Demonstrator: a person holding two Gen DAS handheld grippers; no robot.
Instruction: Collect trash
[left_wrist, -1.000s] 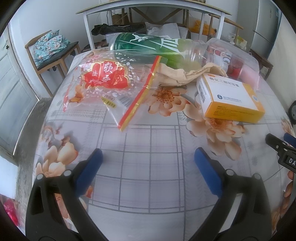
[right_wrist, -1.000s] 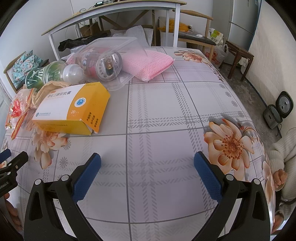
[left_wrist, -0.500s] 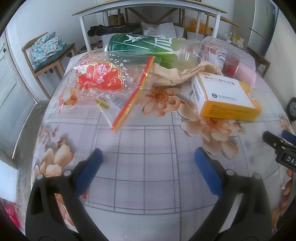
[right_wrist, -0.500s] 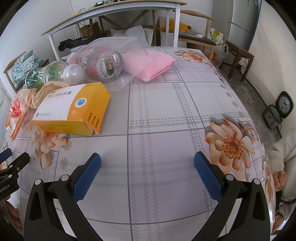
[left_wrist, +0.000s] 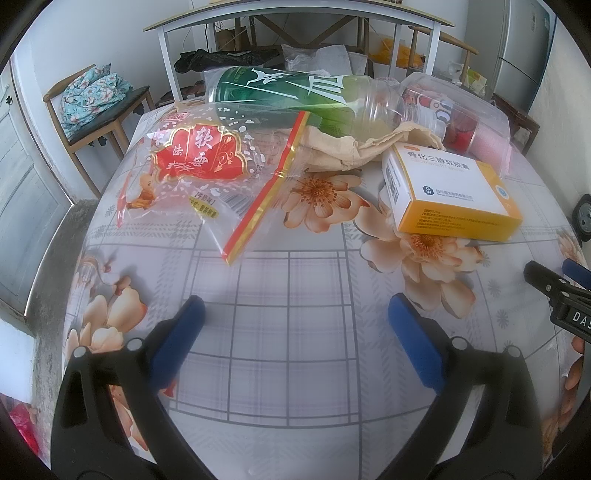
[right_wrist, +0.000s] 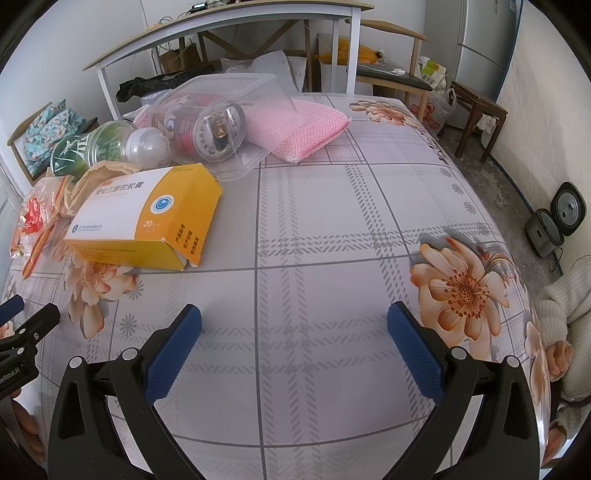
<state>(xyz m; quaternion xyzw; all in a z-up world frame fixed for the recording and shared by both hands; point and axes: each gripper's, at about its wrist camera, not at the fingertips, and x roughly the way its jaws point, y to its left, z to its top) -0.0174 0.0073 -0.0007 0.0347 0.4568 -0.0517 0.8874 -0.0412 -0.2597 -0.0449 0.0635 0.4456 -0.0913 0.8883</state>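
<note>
Both grippers hover low over the table (right_wrist: 332, 206), jaws spread wide, nothing between the pads. The left gripper (left_wrist: 295, 325) faces the trash cluster at the far side: a clear wrapper (left_wrist: 207, 177) with red print lies ahead and slightly left of its fingers, flat on the cloth, its red-and-gold sealed edge running diagonally from far right to near left, the near corner closest to the fingers but apart from them. Behind the wrapper lies a green bottle (left_wrist: 295, 99) on its side, long axis across the view, neck to the right; a crumpled brown paper (left_wrist: 354, 147) rests against it. The box (left_wrist: 450, 192), yellow and white, sits ahead and to the right, touching the paper. The right gripper (right_wrist: 295, 332) faces mostly bare cloth; the box (right_wrist: 144, 218) lies ahead and well to its left. Judgement: the left gripper is nearer the wrapper, the right nearer the box, and either must advance before closing. The right view alone shows the box's open end flap, the bottle's open mouth, a can inside a clear tub (right_wrist: 225, 122), a pink cloth (right_wrist: 299, 125) and a sleeved hand (right_wrist: 557, 358) at the table edge. The left view alone shows the wrapper's full outline. No bin is visible in either view
</note>
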